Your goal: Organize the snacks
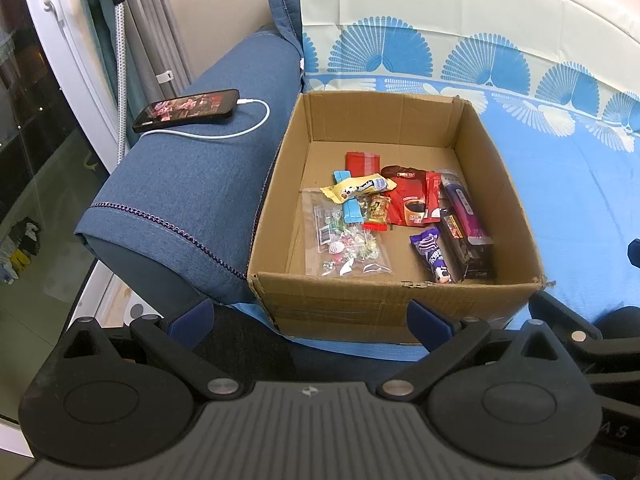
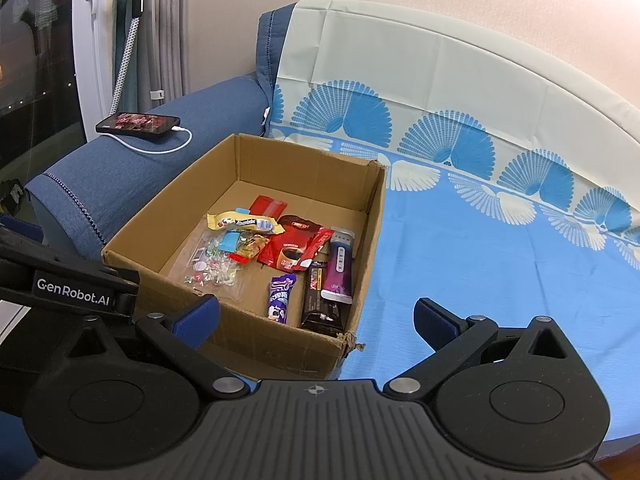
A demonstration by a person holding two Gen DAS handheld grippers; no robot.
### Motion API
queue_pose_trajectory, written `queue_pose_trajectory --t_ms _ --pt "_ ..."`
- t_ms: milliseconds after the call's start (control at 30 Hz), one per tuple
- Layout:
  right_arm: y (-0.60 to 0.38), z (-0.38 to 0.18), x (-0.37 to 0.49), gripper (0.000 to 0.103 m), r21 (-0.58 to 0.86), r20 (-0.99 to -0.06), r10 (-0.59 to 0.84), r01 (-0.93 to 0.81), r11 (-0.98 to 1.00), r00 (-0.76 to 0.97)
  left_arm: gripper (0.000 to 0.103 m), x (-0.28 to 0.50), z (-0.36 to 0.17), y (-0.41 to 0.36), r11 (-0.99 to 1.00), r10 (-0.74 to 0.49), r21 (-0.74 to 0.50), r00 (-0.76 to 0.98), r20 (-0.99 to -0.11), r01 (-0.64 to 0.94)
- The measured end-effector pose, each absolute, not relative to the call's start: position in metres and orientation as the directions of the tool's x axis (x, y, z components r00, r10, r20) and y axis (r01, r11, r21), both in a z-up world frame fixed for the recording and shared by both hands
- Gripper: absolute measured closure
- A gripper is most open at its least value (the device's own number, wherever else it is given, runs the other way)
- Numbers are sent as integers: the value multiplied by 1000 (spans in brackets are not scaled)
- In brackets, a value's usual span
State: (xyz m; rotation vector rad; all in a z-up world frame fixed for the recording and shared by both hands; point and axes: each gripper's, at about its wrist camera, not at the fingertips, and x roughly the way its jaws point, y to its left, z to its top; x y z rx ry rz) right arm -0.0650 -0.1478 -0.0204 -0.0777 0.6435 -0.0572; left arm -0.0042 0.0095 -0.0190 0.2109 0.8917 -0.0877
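Note:
An open cardboard box (image 1: 394,292) (image 2: 276,354) sits on the blue cloth and holds several snacks: a clear bag of candies (image 1: 340,240) (image 2: 212,264), a yellow bar (image 1: 358,189) (image 2: 244,222), a red coffee pouch (image 1: 412,200) (image 2: 294,254), a purple packet (image 1: 434,256) (image 2: 280,298), a purple box (image 1: 464,208) (image 2: 340,268) and a dark bar (image 1: 466,248) (image 2: 318,300). My left gripper (image 1: 314,316) is open and empty, in front of the box's near wall. My right gripper (image 2: 316,316) is open and empty, over the box's near right corner.
A phone (image 1: 186,110) (image 2: 138,123) on a white charging cable lies on the blue sofa armrest (image 1: 188,196) left of the box. The blue patterned cloth (image 2: 480,248) covers the seat to the right. A window and curtain stand at the far left.

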Motion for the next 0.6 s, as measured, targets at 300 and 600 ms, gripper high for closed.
queue_pose_trajectory --t_ms 300,600 --pt "-148 -21 -65 0 -89 -597 -77 29 996 799 0 -4 -20 10 976 7 140 619 -785 165" --pt "-149 -19 -64 0 -81 -599 -71 29 996 798 0 -2 -22 14 981 14 130 613 -790 145"
